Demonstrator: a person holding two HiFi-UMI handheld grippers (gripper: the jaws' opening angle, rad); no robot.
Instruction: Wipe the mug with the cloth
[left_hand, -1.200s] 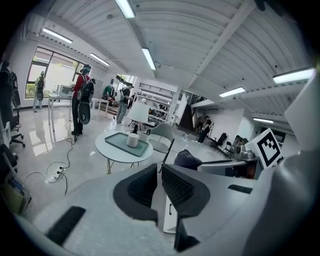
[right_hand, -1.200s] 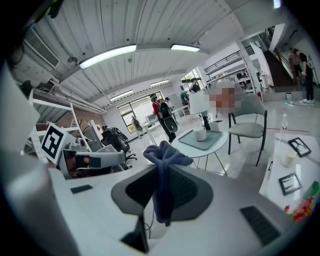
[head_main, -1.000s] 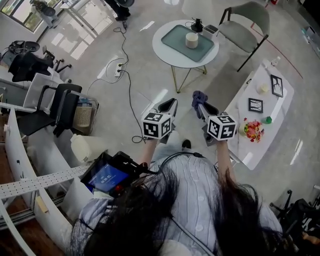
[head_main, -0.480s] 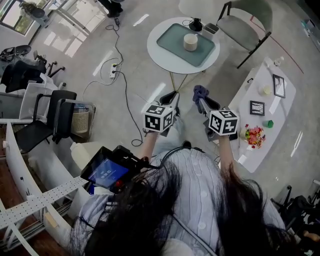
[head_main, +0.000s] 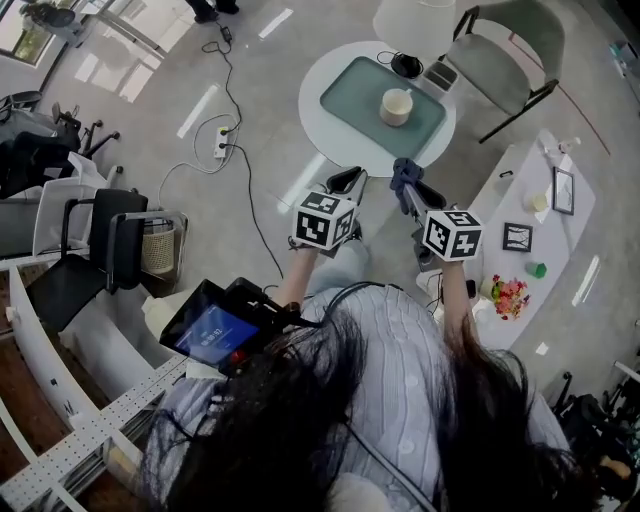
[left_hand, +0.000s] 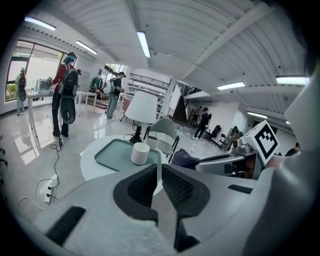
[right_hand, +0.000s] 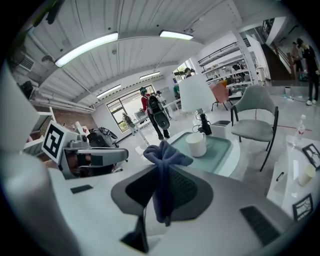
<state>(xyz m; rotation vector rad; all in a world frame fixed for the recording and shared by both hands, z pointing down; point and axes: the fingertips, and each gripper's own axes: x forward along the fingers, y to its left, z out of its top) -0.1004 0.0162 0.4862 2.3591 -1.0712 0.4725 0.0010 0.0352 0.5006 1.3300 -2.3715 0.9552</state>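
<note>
Standing upright on the tray (head_main: 352, 92), the mug (head_main: 396, 106) lies at twelve o'clock from the right gripper (head_main: 407, 192) — the nearer one, clamped on the cloth (right_hand: 164, 152); the left gripper (left_hand: 159, 172) has its jaws together, empty.

Cloth (right_hand: 165, 150): we see soft blue fabric, matt, rumpled. Mug (head_main: 396, 106): smooth cream, looks ceramic, slight sheen. Tray (head_main: 355, 90): pale green, matt. Round worktop (head_main: 310, 85): white, smooth, semi-gloss. Floor (head_main: 270, 90): polished and glossy, we note the light streaks on it. Left tongs (left_hand: 159, 172) and right tongs (right_hand: 161, 172): grey matt plastic bodies, dark ribbed pads, rubbery-looking.
</note>
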